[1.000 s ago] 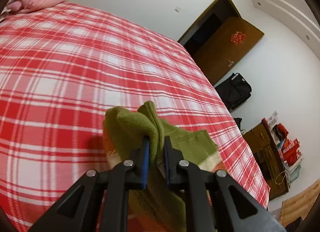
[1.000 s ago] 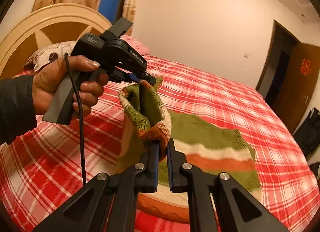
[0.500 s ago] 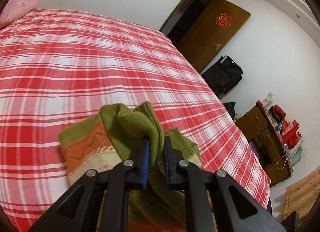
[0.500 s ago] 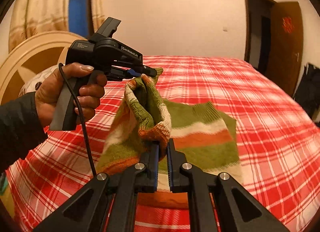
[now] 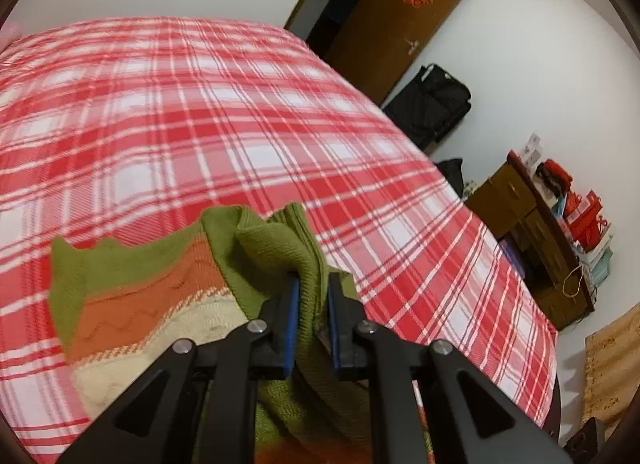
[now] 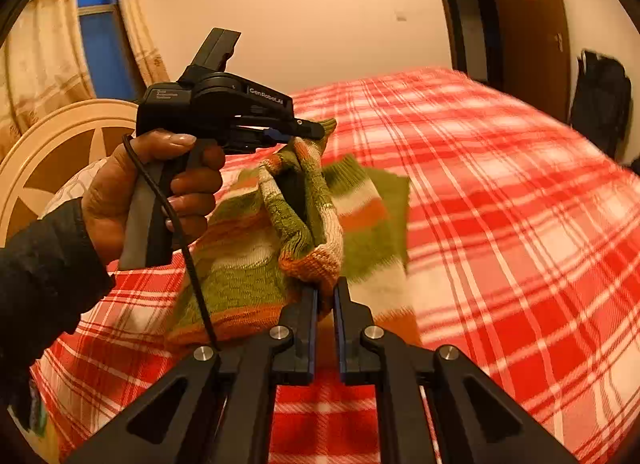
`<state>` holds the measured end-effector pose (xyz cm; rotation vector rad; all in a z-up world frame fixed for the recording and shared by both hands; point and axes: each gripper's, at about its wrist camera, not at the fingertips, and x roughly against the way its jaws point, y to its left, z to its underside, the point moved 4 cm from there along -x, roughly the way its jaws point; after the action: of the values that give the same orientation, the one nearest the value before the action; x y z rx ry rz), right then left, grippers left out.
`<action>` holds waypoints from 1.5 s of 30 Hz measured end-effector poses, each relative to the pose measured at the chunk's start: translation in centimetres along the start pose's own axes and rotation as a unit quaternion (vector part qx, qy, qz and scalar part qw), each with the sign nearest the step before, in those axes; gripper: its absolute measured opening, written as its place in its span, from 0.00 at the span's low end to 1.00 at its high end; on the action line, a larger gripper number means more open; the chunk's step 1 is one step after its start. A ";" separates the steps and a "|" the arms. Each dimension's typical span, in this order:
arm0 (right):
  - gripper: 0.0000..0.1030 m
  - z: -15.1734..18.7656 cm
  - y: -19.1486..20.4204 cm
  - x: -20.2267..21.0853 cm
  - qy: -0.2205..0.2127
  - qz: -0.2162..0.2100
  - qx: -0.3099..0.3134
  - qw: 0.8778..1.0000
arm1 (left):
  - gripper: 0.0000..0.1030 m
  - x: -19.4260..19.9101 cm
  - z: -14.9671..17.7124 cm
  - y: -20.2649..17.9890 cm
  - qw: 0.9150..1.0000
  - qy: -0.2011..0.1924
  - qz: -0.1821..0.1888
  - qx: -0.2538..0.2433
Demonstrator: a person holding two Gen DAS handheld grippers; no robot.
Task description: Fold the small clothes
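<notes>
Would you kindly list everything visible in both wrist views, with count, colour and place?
sweater: one, green, orange and cream stripes, partly lifted above the bed, far part on it
bedspread: one, red and white plaid, covering the bed
headboard: one, cream and brown, behind the hand
curtains: cream patterned, either side of the window
door: one, brown, open, far wall
black bag: one, on the floor by the door
cabinet: one, brown, red boxes on top, right of the bed
left claw: black, shut on the sweater's upper edge
right claw: black, shut on the sweater's lower fold
left hand: one, dark sleeve, gripping the handle
</notes>
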<state>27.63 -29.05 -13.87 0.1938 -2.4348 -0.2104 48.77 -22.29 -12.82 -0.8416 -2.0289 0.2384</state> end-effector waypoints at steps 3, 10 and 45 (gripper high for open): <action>0.06 0.5 -1.3 0.0 0.011 -0.003 -0.019 1.000 | 0.13 -1.6 0.4 -0.7 1.000 0.012 -0.002 -0.004; 0.06 1.3 -3.1 -0.8 0.031 -0.006 -0.047 0.998 | 0.11 -3.4 0.7 -2.0 0.999 0.018 -0.014 -0.022; 0.13 -7.6 -4.5 -11.8 0.116 -0.035 -0.106 0.987 | 0.90 6.8 13.1 3.5 0.982 -0.055 -0.160 -0.084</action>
<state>41.87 -31.89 -16.29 0.1987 -2.1595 -0.4499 37.38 -13.32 -17.43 -0.6003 -2.2761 -0.0692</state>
